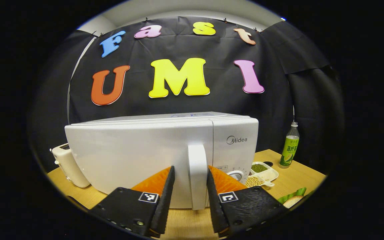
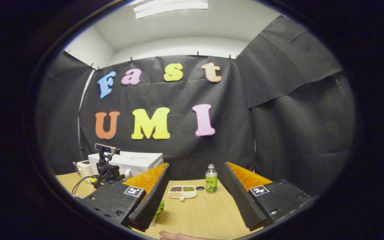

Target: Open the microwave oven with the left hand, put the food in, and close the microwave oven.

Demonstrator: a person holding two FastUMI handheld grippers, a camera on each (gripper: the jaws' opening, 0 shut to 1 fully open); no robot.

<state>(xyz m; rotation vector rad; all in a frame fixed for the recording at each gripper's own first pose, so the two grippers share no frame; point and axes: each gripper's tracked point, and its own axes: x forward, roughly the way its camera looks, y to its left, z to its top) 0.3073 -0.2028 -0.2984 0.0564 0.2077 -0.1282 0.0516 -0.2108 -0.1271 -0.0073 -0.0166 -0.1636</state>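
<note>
Now we stand at the opening step. Our left gripper (image 1: 190, 190) has its jaws set to either side of the microwave's door handle (image 1: 197, 173), a white upright bar on the door's right edge. A sliver of gap shows on each side, so we judge the jaws partly closed around the handle but not yet pressing on it.

The microwave oven (image 1: 138, 156) sits on the desk (image 1: 298, 173), its door shut, with a white toaster (image 1: 68, 165) just beside its left flank. Its shell is glossy white, smooth, boxy with rounded corners. We judge the handle rigid and slick; the ribbed black pads should bite well enough if we take hold mid-bar and pull along the door's swing. The oven looks heavy enough to stay put, though a sharp tug could slide it on the smooth wood.

The food (image 1: 292, 199) lies at the desk's right front: something pale on a green, ruffled leaf. Probably light and soft; best lifted gently.

Our right gripper (image 2: 192, 193) hovers wide open and empty over the desk, orange inside the fingers. Beyond it stand a green bottle (image 2: 211, 182) and a white divided dish of beans (image 2: 182, 192), near each other. A fingertip (image 2: 178, 236) shows at the bottom edge.
</note>
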